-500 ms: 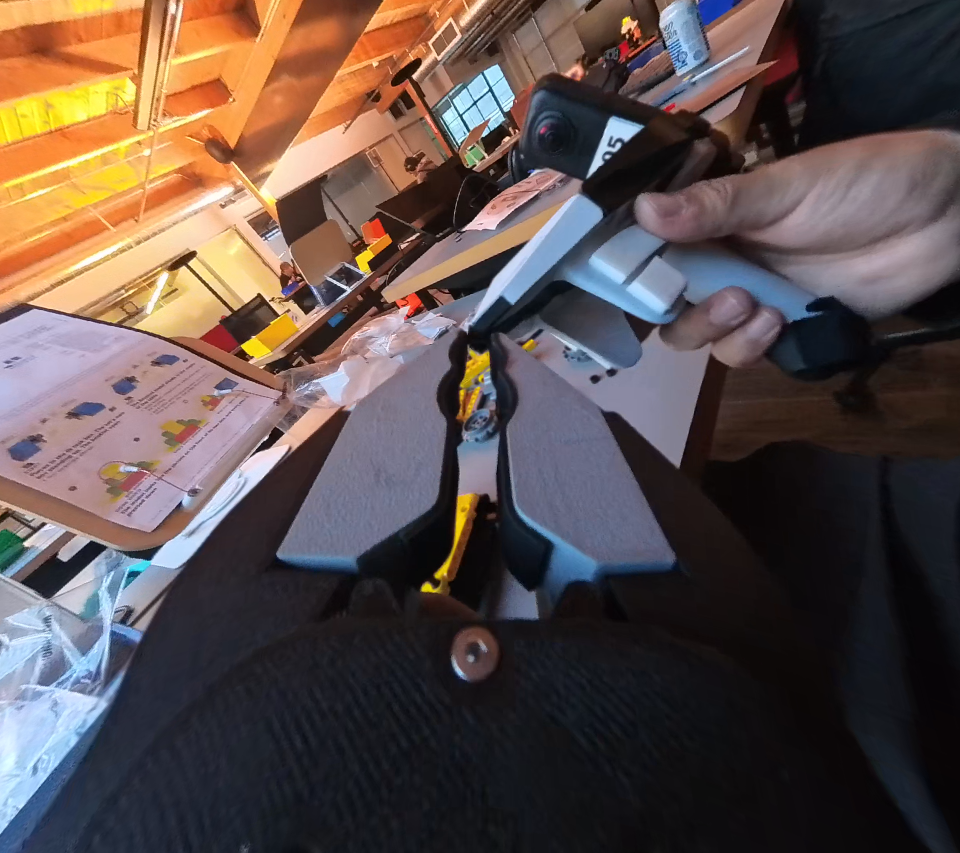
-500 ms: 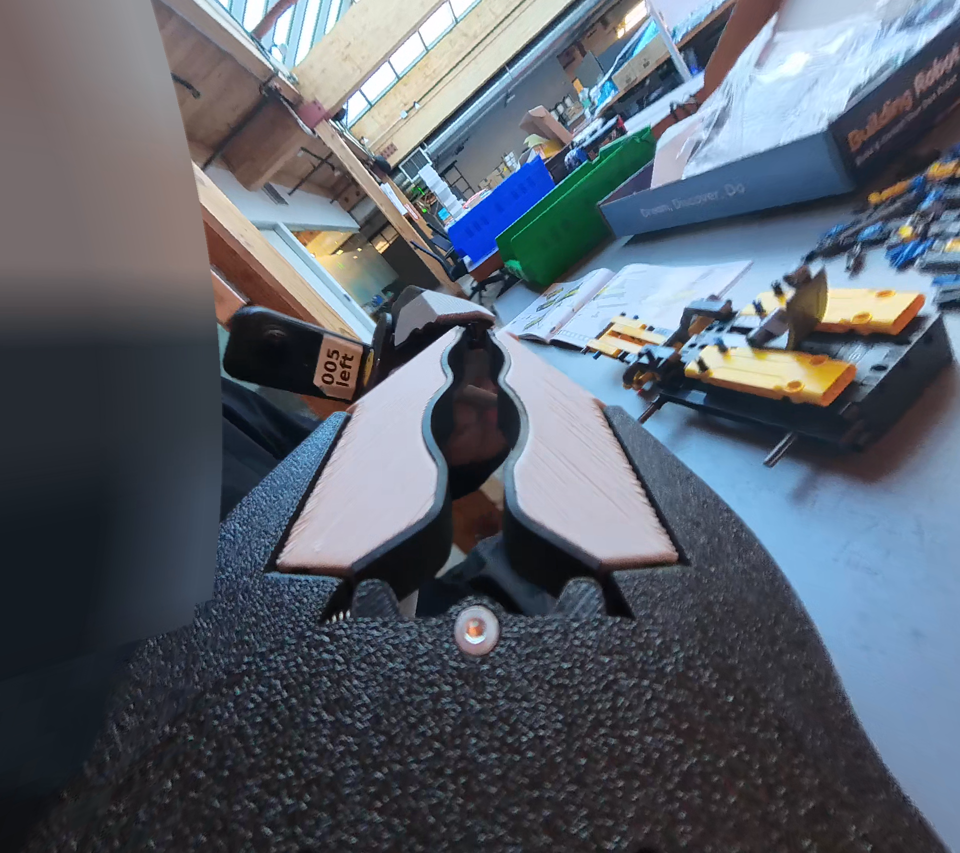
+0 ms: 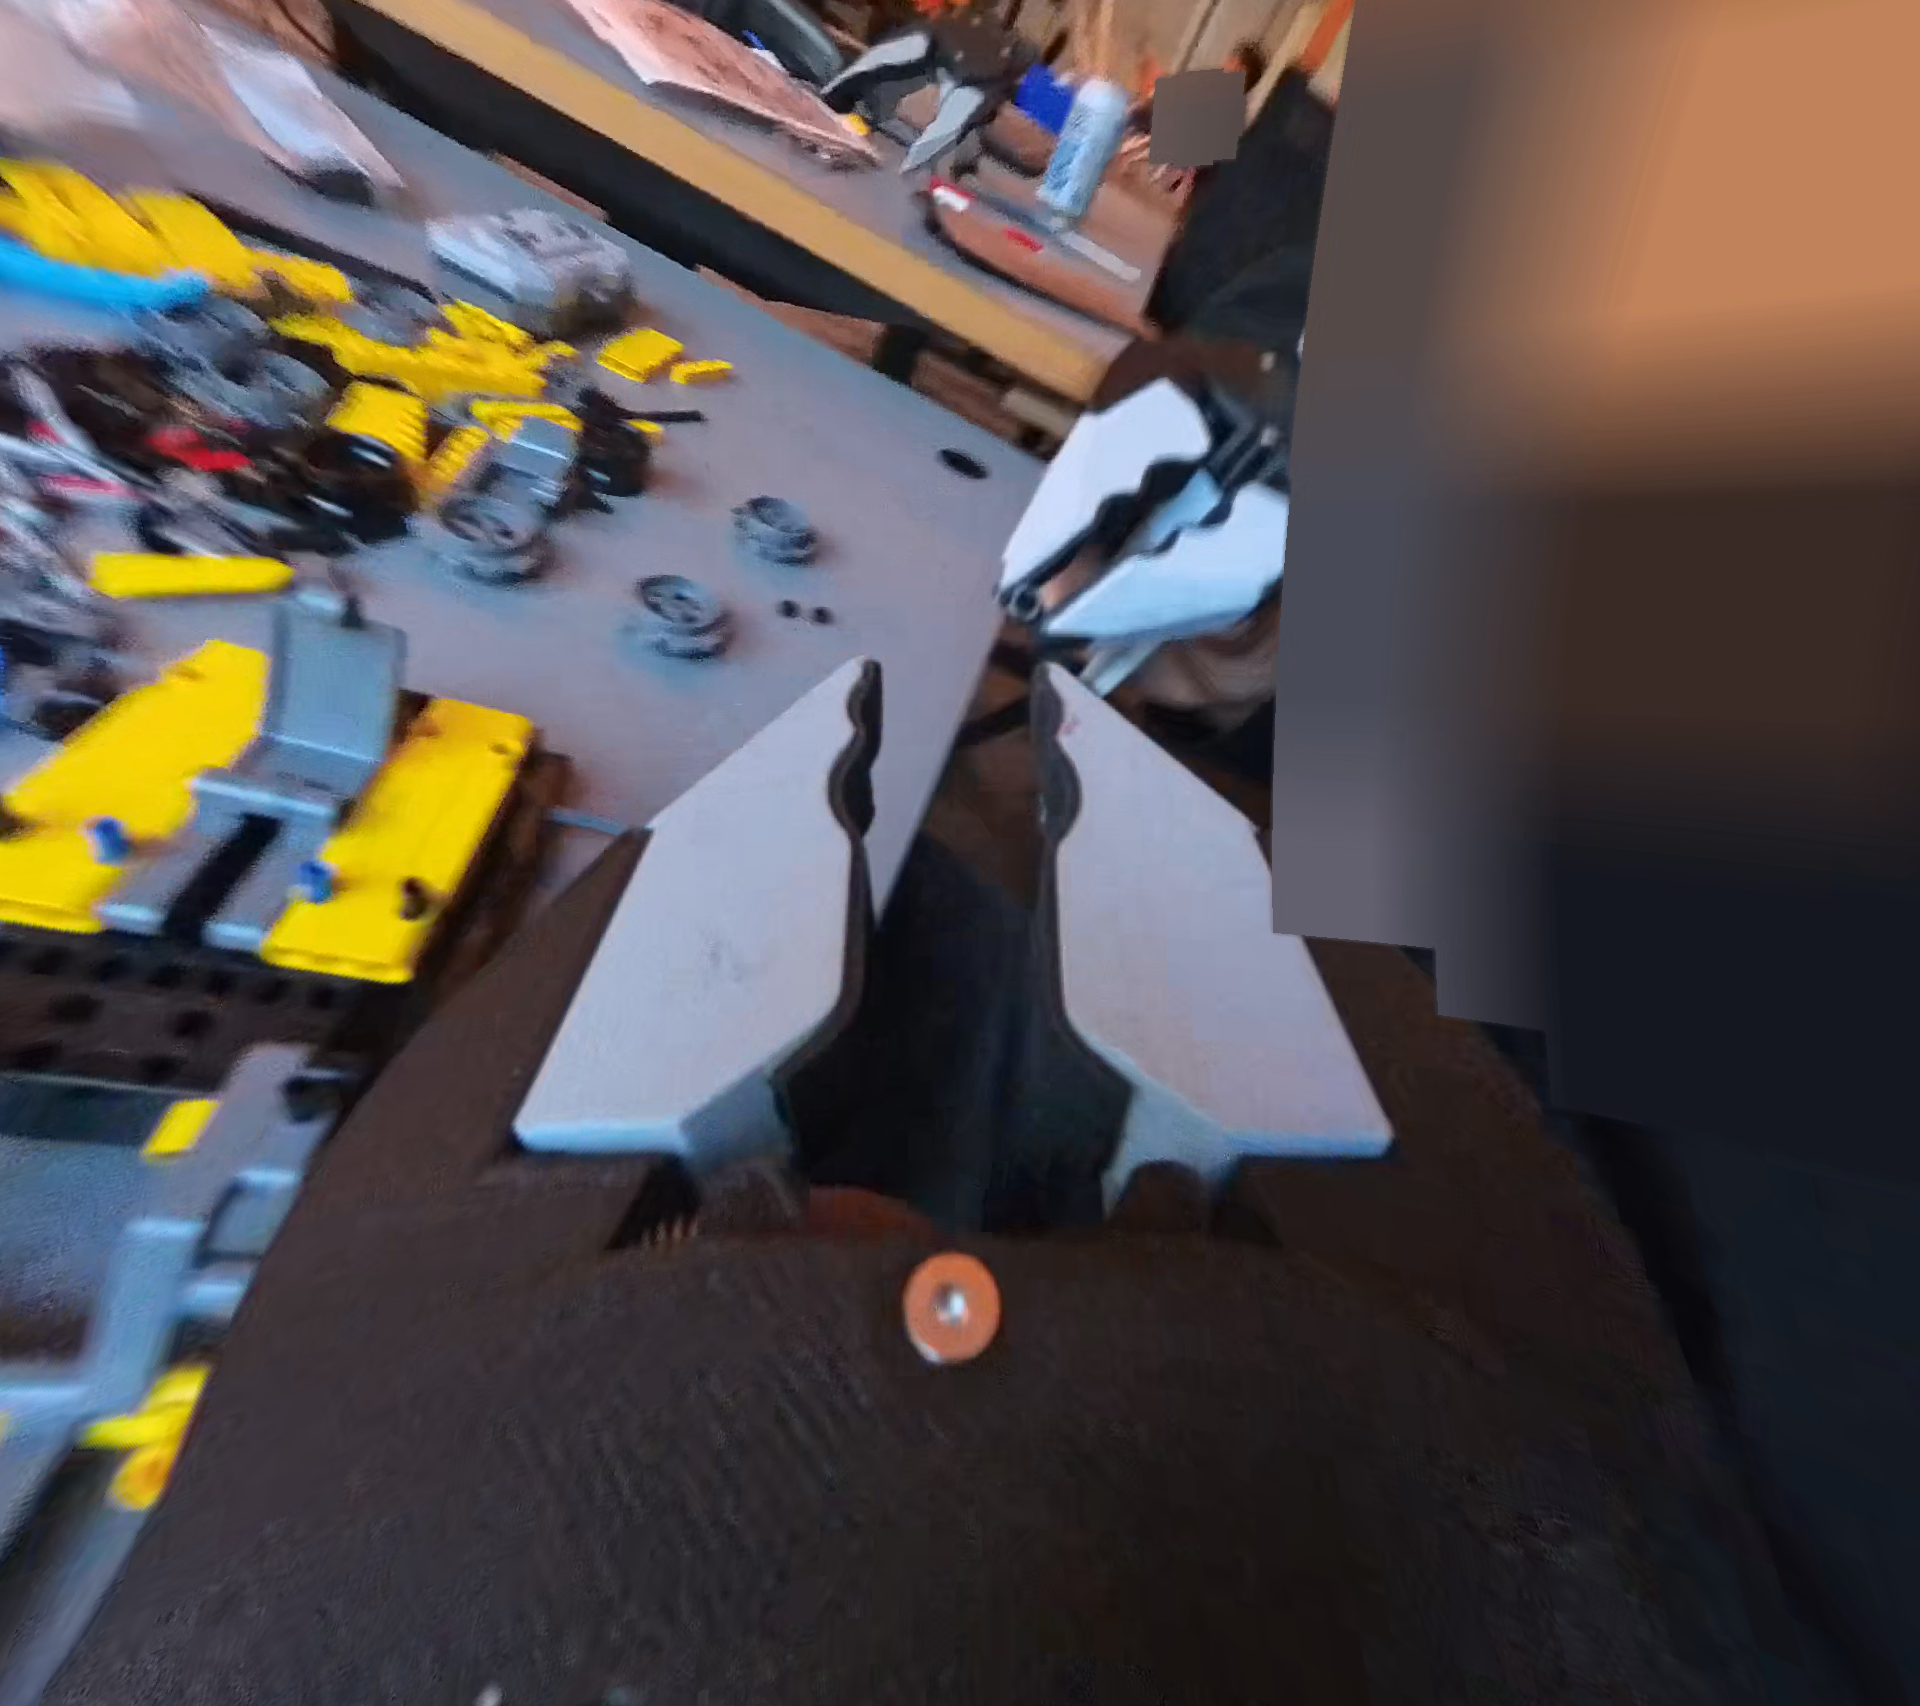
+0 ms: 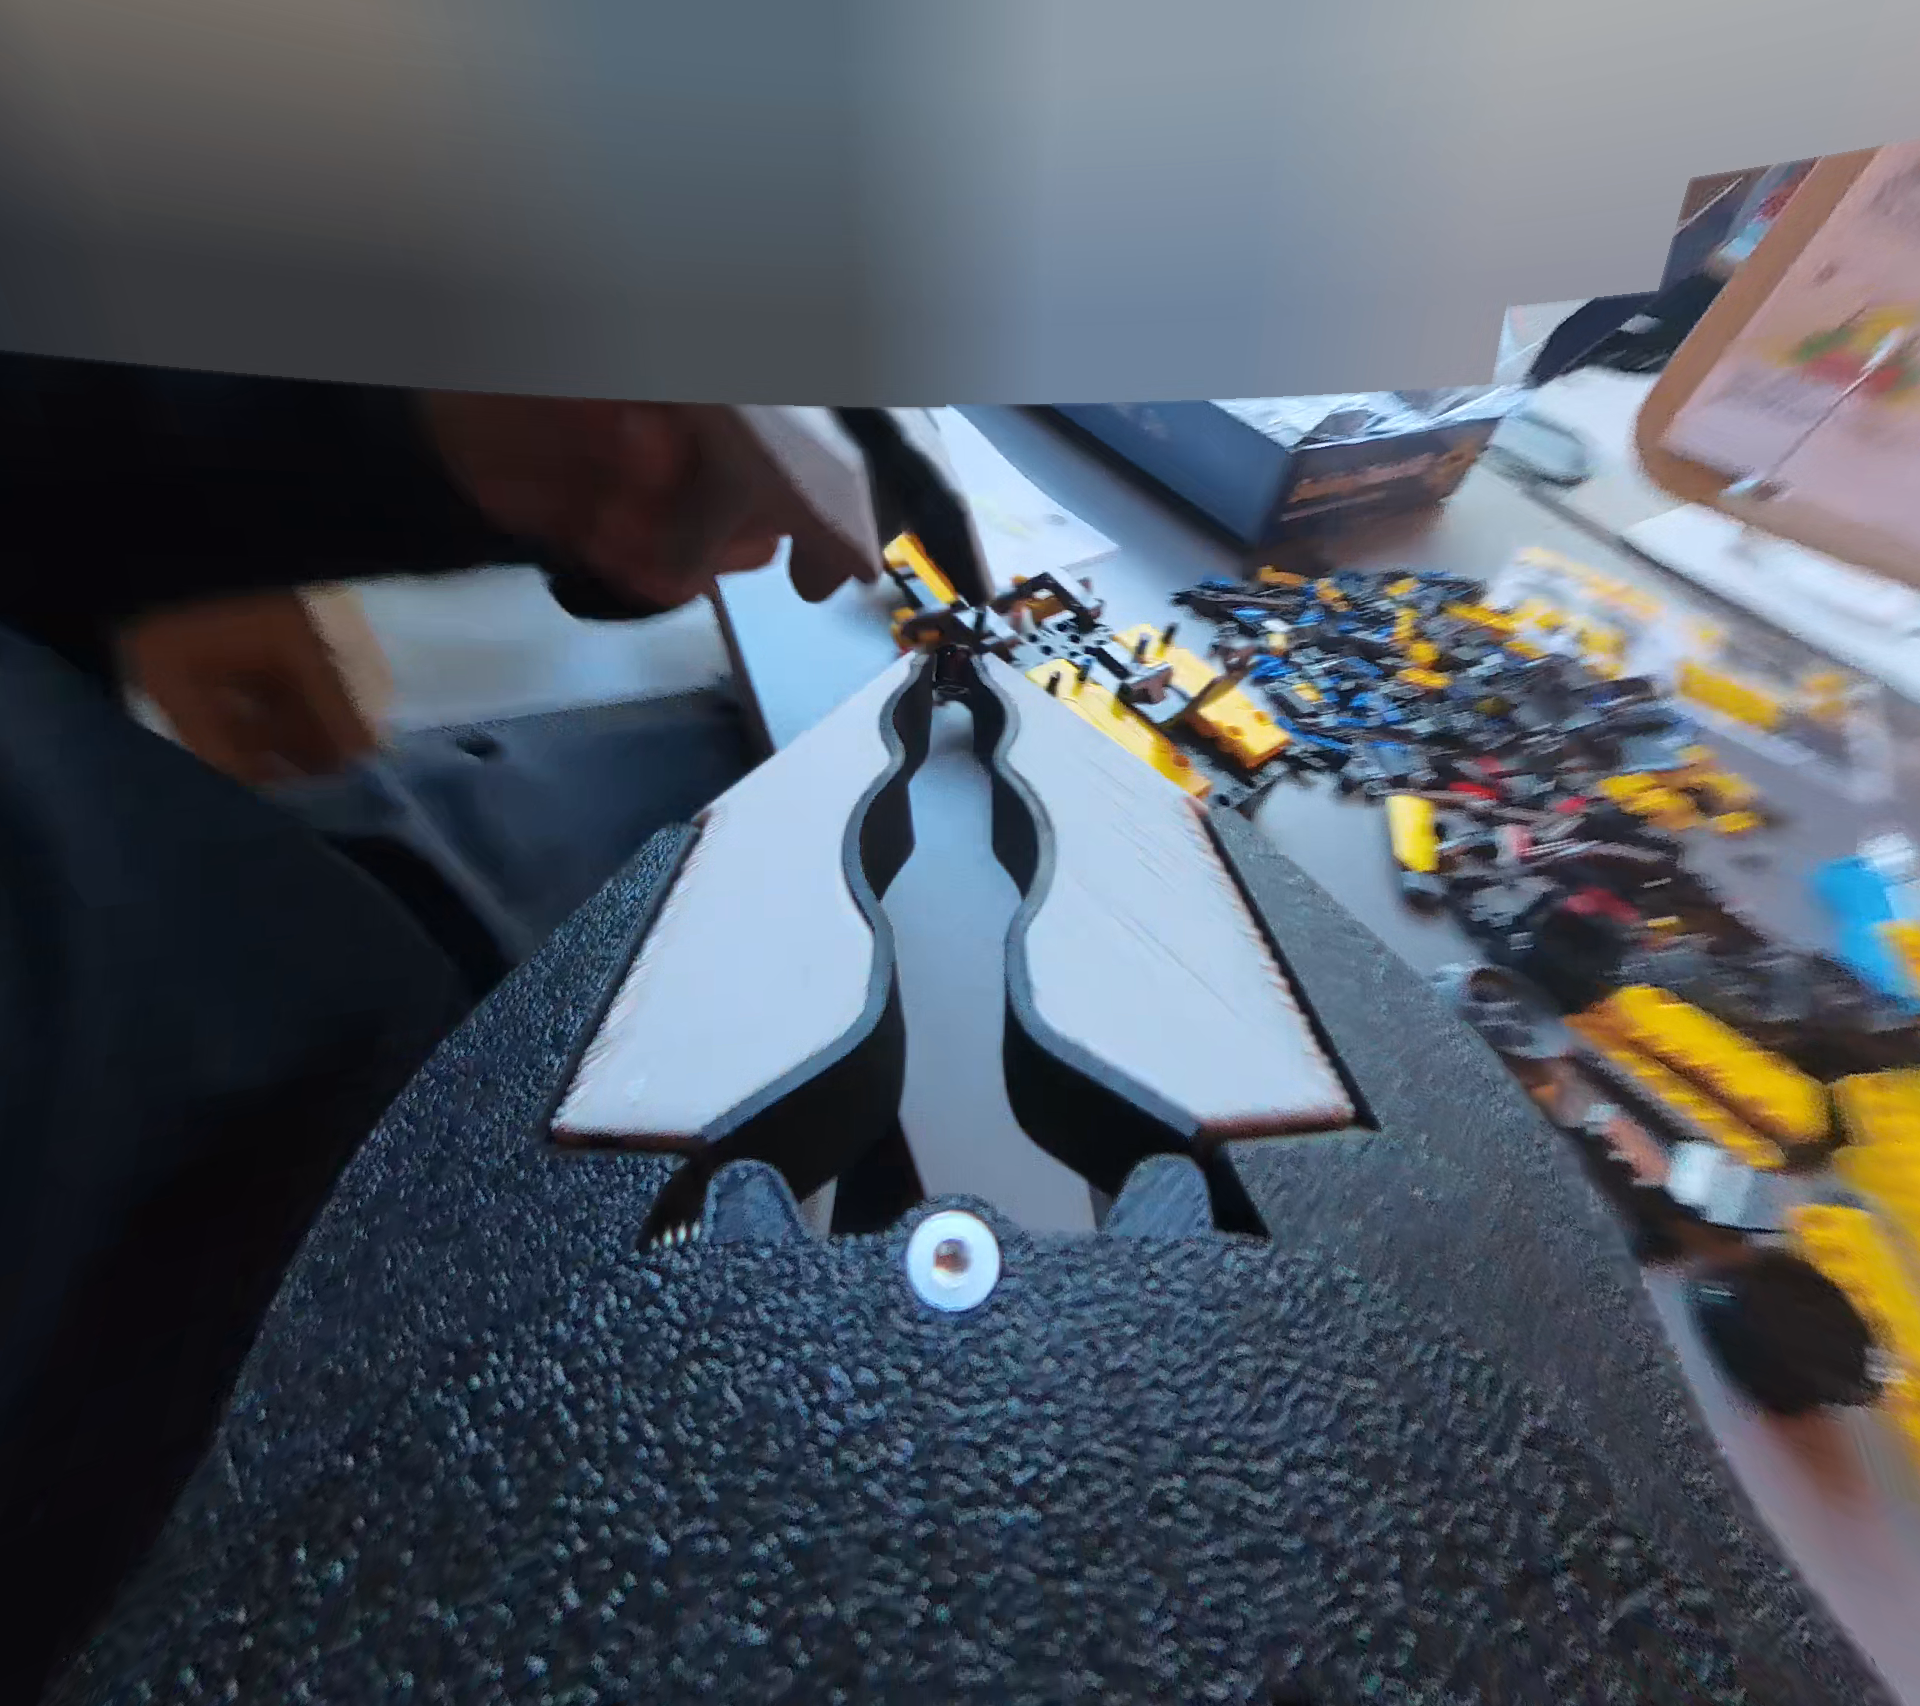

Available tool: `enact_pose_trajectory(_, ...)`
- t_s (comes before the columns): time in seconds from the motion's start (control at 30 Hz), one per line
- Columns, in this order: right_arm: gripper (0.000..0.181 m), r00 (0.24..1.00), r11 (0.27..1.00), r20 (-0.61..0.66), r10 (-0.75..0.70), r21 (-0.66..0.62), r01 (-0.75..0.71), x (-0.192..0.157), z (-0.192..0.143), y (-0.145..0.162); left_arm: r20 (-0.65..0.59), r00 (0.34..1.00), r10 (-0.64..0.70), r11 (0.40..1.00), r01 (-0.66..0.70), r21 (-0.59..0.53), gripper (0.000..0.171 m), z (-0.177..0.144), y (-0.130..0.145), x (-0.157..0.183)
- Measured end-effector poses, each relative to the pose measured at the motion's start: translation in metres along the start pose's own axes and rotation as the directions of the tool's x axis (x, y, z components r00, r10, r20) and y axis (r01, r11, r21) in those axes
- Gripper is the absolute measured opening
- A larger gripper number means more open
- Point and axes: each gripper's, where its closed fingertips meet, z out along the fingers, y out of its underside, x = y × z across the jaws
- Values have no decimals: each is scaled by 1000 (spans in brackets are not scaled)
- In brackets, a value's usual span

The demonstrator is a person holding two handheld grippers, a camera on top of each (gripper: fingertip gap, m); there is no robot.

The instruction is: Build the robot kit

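Observation:
My left gripper is open and empty, just off the table's near edge. A yellow, black and grey brick assembly sits on the grey table to its left. My right gripper is almost shut, with a small dark piece pinched at its tips. It is right in front of the same assembly. The right gripper also shows in the left wrist view, white-fingered, beyond the table edge. A hand reaches to the assembly's far end. Both views are motion-blurred.
A heap of loose yellow, black and blue pieces lies right of the assembly, also in the left wrist view. Two grey wheels lie near the edge. A dark box and a propped board stand behind. A second table is beyond. The tips of both grippers are at nearly the same place.
My left gripper has opened and let go of the yellow assembly, which now sits on the table. Both grippers have swung down toward the table. My right gripper has moved up to the assembly.

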Motion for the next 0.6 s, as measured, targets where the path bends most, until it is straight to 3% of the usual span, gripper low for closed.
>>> enact_pose_trajectory(0.1,7,996,996,-25,-83,-18,83,-6,4,-1,-105,970,-220,976,219,-16,30,2,-1,4)
enact_pose_trajectory(0.2,7,992,992,-30,-121,-38,120,-9,6,1,-161,932,-326,945,321,-57,33,6,6,8)
enact_pose_trajectory(0.4,7,981,979,-36,-192,-73,189,-16,9,7,-228,883,-411,912,396,-112,20,15,14,16)
enact_pose_trajectory(0.5,7,977,974,-41,-211,-90,207,-18,10,11,-228,882,-414,910,394,-127,7,18,18,16)
enact_pose_trajectory(0.6,7,976,973,-43,-212,-100,207,-17,10,14,-214,882,-420,907,399,-135,7,20,21,14)
